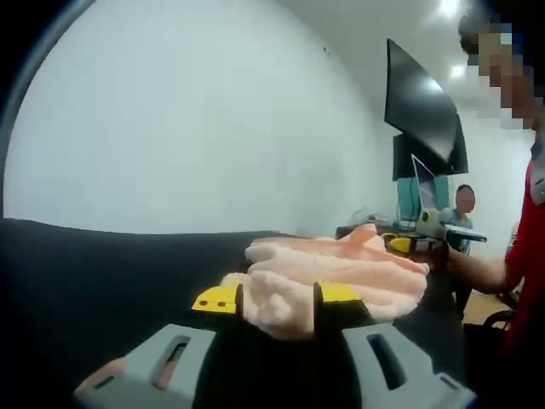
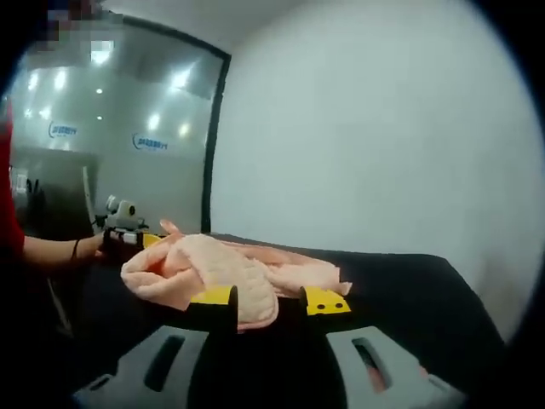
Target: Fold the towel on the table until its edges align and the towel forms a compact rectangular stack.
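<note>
Much of the pink towel (image 1: 336, 277) is bunched into soft lumps, so I cannot trace its edges or count its layers, and its near fold drops behind my jaws in both views. In the left gripper view my left gripper (image 1: 277, 308) has its yellow-tipped jaws set close together with a thick wad of towel pinched between them; the rest of the cloth heaps up just ahead on the black table (image 1: 102, 273). Beyond the heap, to the right, my right gripper (image 1: 421, 241) sits at the towel's far end, partly blocked by cloth. In the right gripper view that gripper (image 2: 269, 300) likewise has its jaws closed in on a hanging fold of towel (image 2: 217, 268), with the left gripper (image 2: 128, 234) small and blurry off to the left past the pile.
</note>
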